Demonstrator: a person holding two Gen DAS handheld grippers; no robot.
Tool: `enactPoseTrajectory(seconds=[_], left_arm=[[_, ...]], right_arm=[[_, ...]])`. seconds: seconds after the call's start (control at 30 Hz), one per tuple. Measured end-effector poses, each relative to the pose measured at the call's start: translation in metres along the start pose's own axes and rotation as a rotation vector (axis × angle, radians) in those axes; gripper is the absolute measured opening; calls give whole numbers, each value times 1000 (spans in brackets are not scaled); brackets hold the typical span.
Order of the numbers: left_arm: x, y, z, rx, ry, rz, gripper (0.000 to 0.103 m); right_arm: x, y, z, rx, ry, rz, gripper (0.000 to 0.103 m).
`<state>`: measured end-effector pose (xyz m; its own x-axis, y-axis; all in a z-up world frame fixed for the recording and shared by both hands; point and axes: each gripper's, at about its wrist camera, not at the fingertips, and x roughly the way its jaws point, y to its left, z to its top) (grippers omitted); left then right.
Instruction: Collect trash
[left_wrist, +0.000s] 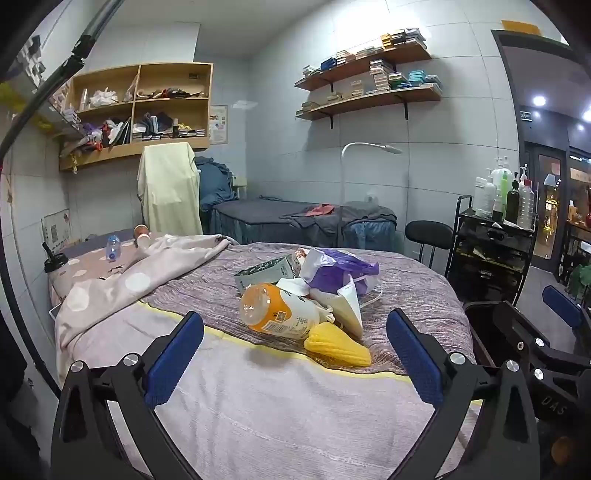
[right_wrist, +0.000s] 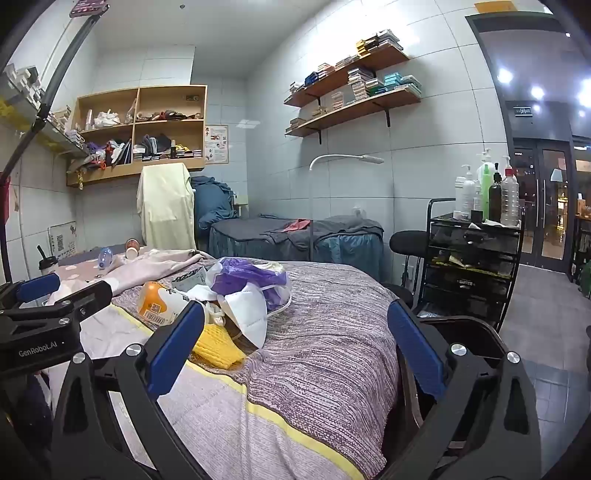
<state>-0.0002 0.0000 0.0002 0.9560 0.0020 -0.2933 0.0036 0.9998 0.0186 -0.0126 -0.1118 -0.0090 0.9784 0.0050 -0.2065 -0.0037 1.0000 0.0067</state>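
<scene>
Both jaws wide, empty; best ease left gripper (left_wrist: 293, 354) down around yellow wrapper (left_wrist: 338, 349) on bed (left_wrist: 258, 406), squeezing gently.

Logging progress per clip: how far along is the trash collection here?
Nothing looks collected. Both the left gripper and right gripper are open and empty. The orange-capped bottle, yellow wrapper, white mask and purple bag lie on the bed.

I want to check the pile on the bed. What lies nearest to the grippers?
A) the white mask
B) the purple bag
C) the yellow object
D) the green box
C: the yellow object lies at the near edge of the pile, in front of the bottle and the mask.
</scene>
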Motion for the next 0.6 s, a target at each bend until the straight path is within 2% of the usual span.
enactPoseTrajectory(seconds=[0.6], left_arm=[[2,6,1,-3,3,-11,97]], right_arm=[[3,2,-2,3,20,-2,98]])
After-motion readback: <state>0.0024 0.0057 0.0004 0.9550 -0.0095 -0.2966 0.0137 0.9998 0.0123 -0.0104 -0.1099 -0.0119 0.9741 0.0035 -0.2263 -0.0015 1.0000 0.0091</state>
